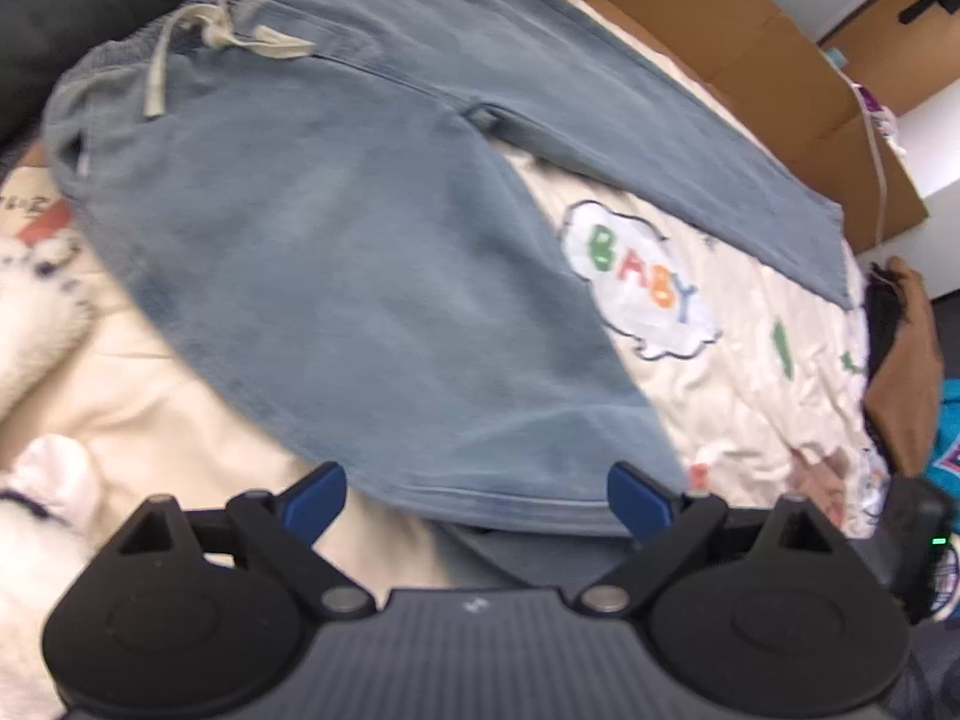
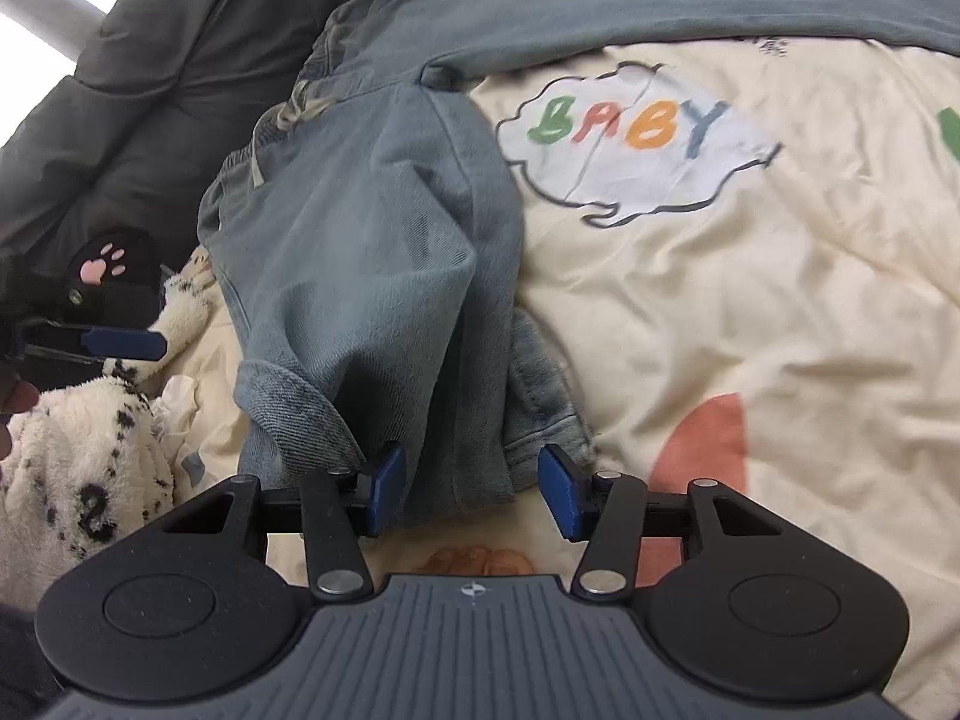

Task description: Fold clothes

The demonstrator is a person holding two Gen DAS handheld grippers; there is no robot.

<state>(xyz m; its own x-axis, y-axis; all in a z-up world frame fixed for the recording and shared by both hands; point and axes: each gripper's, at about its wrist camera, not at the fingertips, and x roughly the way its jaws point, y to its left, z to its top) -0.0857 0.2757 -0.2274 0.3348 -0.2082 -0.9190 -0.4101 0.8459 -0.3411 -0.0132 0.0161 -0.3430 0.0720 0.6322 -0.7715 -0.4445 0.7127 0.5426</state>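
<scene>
Light blue drawstring trousers (image 1: 360,270) lie spread on a cream quilt (image 1: 750,372) printed with a "BABY" cloud (image 1: 642,276). My left gripper (image 1: 480,501) is open wide just above one leg's hem, its blue fingertips on either side of the hem's width. In the right wrist view the near leg of the trousers (image 2: 372,276) is bunched up, and its hem end lies between the half-spread blue pads of my right gripper (image 2: 474,492). The left pad touches the cloth and a small gap shows at the right pad. One blue finger of the left gripper (image 2: 120,343) shows at the left edge.
A cardboard box (image 1: 750,60) borders the quilt's far side. A dark grey padded cover (image 2: 150,60) lies beyond the waistband. A white spotted plush blanket (image 2: 72,450) sits at the left. A person's hand (image 1: 900,360) is at the right edge.
</scene>
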